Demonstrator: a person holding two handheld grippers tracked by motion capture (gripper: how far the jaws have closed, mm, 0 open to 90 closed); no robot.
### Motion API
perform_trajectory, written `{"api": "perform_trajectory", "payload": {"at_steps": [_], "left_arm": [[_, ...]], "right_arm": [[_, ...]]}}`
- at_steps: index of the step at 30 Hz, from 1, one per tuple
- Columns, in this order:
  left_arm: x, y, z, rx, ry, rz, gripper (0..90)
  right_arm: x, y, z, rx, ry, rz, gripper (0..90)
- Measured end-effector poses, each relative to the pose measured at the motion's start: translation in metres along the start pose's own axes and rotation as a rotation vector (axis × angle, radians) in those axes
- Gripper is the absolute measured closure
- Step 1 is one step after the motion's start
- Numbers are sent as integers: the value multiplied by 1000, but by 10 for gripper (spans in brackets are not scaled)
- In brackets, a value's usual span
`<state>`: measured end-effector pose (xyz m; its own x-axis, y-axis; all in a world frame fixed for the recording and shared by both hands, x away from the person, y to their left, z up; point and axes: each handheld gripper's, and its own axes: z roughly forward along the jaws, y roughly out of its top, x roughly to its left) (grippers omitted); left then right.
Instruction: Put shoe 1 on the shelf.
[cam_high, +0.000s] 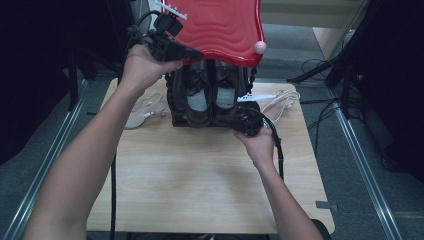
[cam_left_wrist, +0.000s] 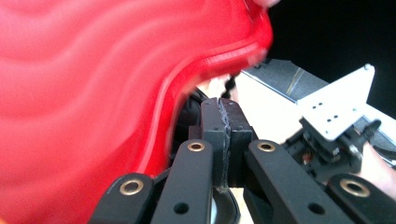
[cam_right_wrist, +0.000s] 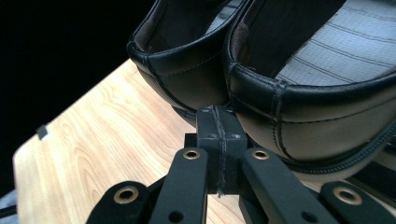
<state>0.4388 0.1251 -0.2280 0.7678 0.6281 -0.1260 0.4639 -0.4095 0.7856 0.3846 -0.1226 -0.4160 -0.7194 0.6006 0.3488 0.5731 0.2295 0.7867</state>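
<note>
I see the pair of black shoes (cam_high: 210, 97) standing at the far middle of the wooden table (cam_high: 200, 170), heels toward me, inside a dark rack (cam_high: 175, 107) with a red wavy lid (cam_high: 220, 25) lifted above it. In the right gripper view the two heels (cam_right_wrist: 261, 79) sit side by side, touching, just beyond my jaws.

My right gripper (cam_high: 231, 121) rests low at the near foot of the shoes, right of centre. Its jaws are pressed fully together with nothing between them; their tips touch, or nearly touch, the spot where the two heels meet (cam_right_wrist: 219, 112).

My left gripper (cam_high: 196, 53) is raised at the far left, up beside the near left edge of the red lid. Its jaws are likewise closed flat against each other (cam_left_wrist: 223, 116) and hold nothing; whether they touch the lid's rim I cannot tell. The left gripper view also shows the right gripper's grey plate (cam_left_wrist: 336, 102) farther off.

A white sandal (cam_high: 145, 111) lies on the table left of the rack, and a white cable (cam_high: 280, 102) lies to its right.
</note>
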Motion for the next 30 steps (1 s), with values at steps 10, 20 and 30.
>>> {"api": "perform_trajectory", "payload": {"at_steps": [10, 20, 30], "left_arm": [[17, 21, 21, -1, 38, -39, 900], [26, 20, 30, -4, 66, -43, 900], [25, 21, 32, -10, 59, -31, 900]], "right_arm": [[-5, 5, 3, 12, 15, -30, 900], [-16, 9, 1, -22, 6, -24, 900], [-30, 17, -3, -65, -38, -8, 900]]}}
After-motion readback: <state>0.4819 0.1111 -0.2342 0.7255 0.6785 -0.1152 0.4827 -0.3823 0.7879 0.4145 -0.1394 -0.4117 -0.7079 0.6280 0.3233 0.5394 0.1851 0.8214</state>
